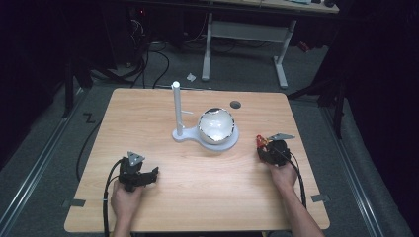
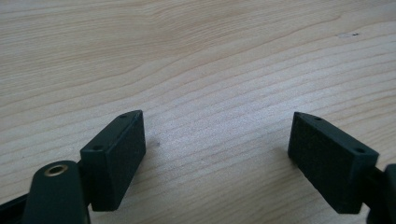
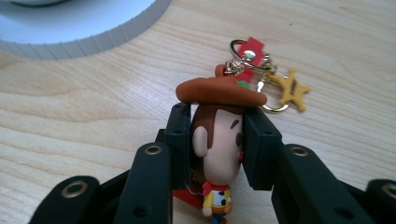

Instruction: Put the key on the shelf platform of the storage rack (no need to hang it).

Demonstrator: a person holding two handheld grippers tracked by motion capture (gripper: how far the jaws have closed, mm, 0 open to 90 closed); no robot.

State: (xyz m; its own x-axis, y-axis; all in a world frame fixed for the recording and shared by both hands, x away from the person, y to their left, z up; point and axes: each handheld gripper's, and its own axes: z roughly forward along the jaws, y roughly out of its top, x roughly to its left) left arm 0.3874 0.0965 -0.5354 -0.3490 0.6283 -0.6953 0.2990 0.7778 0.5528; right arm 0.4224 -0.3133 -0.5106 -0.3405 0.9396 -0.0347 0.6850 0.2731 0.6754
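A small cowboy figure keychain (image 3: 217, 140) with a brown hat, a gold ring and a yellow star charm (image 3: 292, 88) lies on the wooden table. My right gripper (image 3: 217, 147) is shut on the figure's head, one pad on each side of it. In the high view the right gripper (image 1: 264, 148) sits at the table's right side with the keychain (image 1: 260, 141) at its tip. My left gripper (image 2: 217, 156) stands open over bare wood, nothing between its pads; in the high view the left gripper (image 1: 148, 175) rests at the front left.
A white stand (image 1: 184, 136) with an upright post (image 1: 176, 106) and a round base holding a shiny white bowl (image 1: 216, 125) sits mid-table; its base edge (image 3: 93, 32) lies just beyond the right gripper. A dark hole (image 1: 235, 104) marks the table's far side.
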